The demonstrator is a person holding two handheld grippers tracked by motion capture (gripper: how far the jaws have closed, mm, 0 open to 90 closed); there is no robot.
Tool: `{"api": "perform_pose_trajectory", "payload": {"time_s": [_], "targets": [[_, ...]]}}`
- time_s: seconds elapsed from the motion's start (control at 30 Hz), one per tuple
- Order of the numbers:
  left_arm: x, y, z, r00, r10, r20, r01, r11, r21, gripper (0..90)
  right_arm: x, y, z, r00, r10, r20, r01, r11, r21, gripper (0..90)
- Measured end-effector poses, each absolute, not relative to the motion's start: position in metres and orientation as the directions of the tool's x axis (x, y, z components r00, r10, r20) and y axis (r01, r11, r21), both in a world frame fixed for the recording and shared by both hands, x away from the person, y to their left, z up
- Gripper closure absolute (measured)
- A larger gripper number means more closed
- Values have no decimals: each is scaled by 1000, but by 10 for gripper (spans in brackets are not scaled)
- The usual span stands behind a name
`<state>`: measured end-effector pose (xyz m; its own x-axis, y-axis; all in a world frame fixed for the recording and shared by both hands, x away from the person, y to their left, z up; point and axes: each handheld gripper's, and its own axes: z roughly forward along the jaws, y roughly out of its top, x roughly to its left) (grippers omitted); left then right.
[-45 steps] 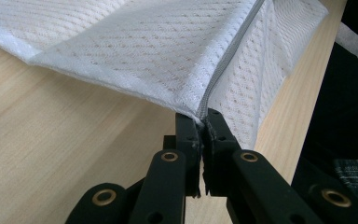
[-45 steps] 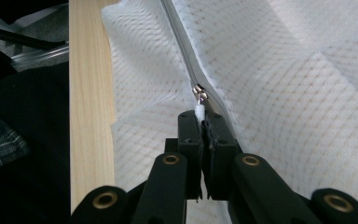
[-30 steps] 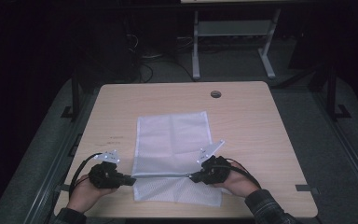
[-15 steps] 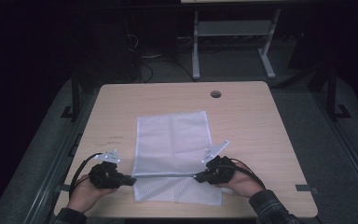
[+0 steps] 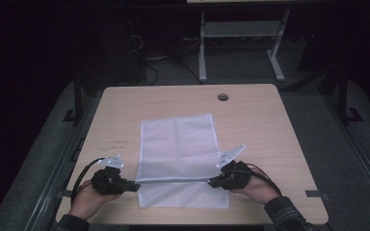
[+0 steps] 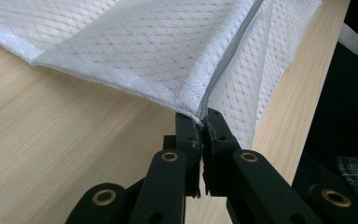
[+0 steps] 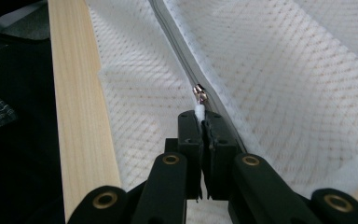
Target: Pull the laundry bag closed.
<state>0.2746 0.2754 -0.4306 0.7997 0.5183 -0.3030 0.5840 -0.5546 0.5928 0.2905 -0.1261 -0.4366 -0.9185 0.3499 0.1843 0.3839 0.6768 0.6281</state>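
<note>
A white mesh bag (image 5: 178, 144) with a grey zipper (image 5: 173, 181) lies on the wooden table (image 5: 260, 125), its near part folded along the zipper line. My left gripper (image 5: 134, 186) is shut on the zipper's left end (image 6: 201, 115), lifting the mesh (image 6: 144, 51) off the wood. My right gripper (image 5: 211, 182) is shut on the zipper's right end, just behind the small metal zipper pull (image 7: 199, 94). The mesh (image 7: 279, 79) spreads ahead of its jaws. The zipper is stretched taut between the two grippers, near the table's front edge.
A round cable hole (image 5: 223, 97) sits at the table's back right. A metal stand (image 5: 241, 43) and cables are on the dark floor behind the table. The person's hands (image 5: 89, 199) hold the grippers near the front edge.
The right gripper has shifted slightly to the right, pulling the zipper line tighter. The left gripper has stayed in place.
</note>
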Motion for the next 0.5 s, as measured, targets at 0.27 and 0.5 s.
{"api": "perform_pose_trajectory", "payload": {"time_s": [0.27,0.5], "targets": [[274,276,-431,798,520,-304,586,-553,592,862,289,-133,-437,-914,362,186,394,677,622,862],[274,275,-430,798,520,-303,586,-555,591,862,289,-135,-437,-914,361,185,393,678,621,862]]}}
